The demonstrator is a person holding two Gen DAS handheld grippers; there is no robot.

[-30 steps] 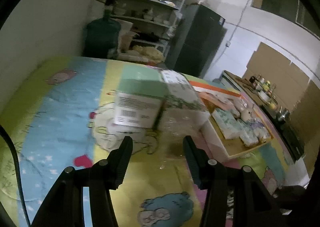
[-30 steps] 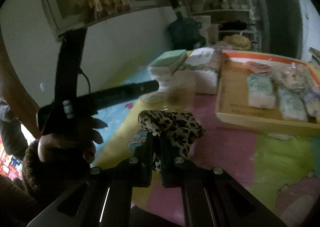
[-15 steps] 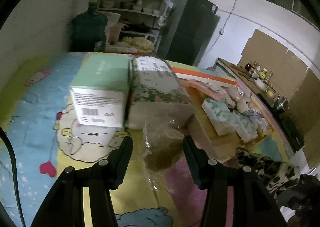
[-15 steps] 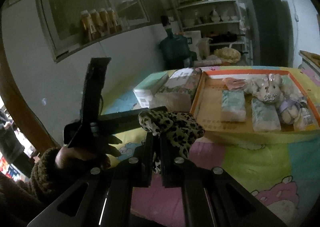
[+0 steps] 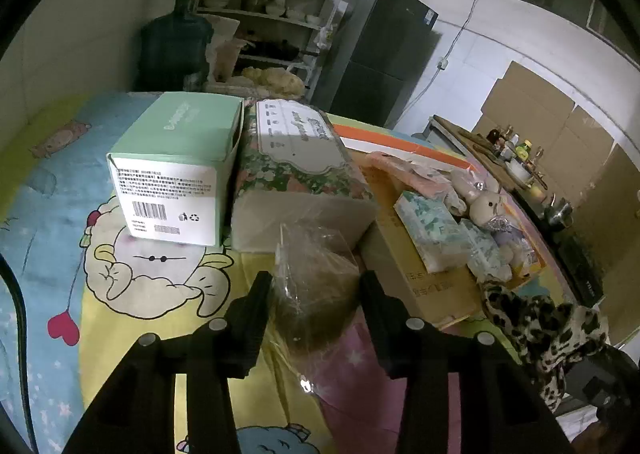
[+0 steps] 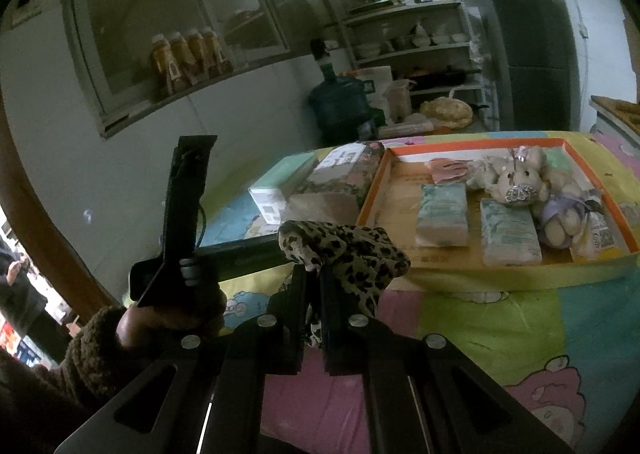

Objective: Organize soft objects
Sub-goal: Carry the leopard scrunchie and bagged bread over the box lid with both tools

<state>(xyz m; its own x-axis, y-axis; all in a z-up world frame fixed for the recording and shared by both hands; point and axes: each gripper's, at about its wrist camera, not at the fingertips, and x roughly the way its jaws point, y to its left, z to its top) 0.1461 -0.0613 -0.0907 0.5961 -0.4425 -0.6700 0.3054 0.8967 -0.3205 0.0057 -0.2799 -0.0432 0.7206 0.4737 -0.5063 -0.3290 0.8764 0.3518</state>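
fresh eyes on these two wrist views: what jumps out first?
The leopard-print cloth pinched in the shut right gripper, in front of the cardboard tray holding tissue packs and plush bunnies. Next, the clear bag between the fingers of the left gripper, whose jaws have just been closing around it. Behind it, a green box and a floral pack sit side by side on the cartoon mat.

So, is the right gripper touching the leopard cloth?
Touching. In the right wrist view the right gripper is shut on the leopard cloth: the cloth is pinched between the fingertips and bunches out above them.
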